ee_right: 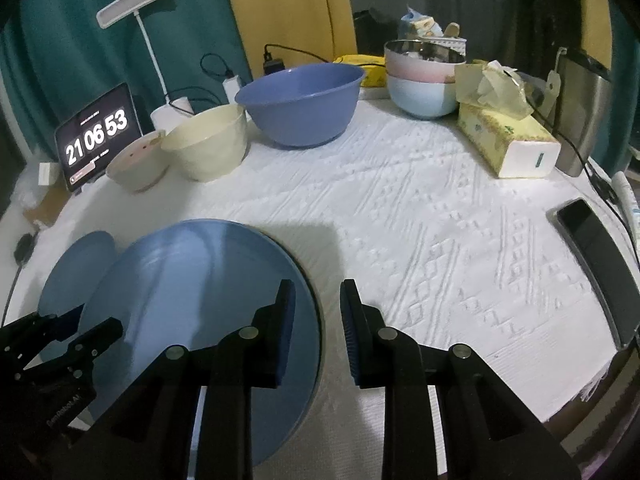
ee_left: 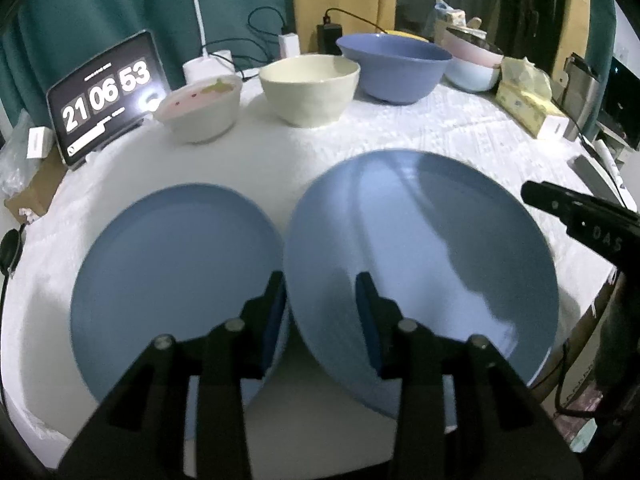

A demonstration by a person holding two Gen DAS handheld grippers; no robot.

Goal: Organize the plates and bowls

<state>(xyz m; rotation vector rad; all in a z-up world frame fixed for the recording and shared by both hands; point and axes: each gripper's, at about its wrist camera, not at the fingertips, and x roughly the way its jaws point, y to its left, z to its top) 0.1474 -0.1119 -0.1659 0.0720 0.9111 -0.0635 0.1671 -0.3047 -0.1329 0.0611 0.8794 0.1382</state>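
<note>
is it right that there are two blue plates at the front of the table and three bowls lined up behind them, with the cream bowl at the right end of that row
Not quite. The cream bowl is in the middle of the row, between the small white bowl and the blue bowl, which is at the right end. The left wrist view shows it. The two blue plates are at the front.

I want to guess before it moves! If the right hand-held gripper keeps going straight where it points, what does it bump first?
Probably the white tablecloth. The right hand-held gripper straddles the big blue plate's rim, so its left finger might clip that first.
</note>
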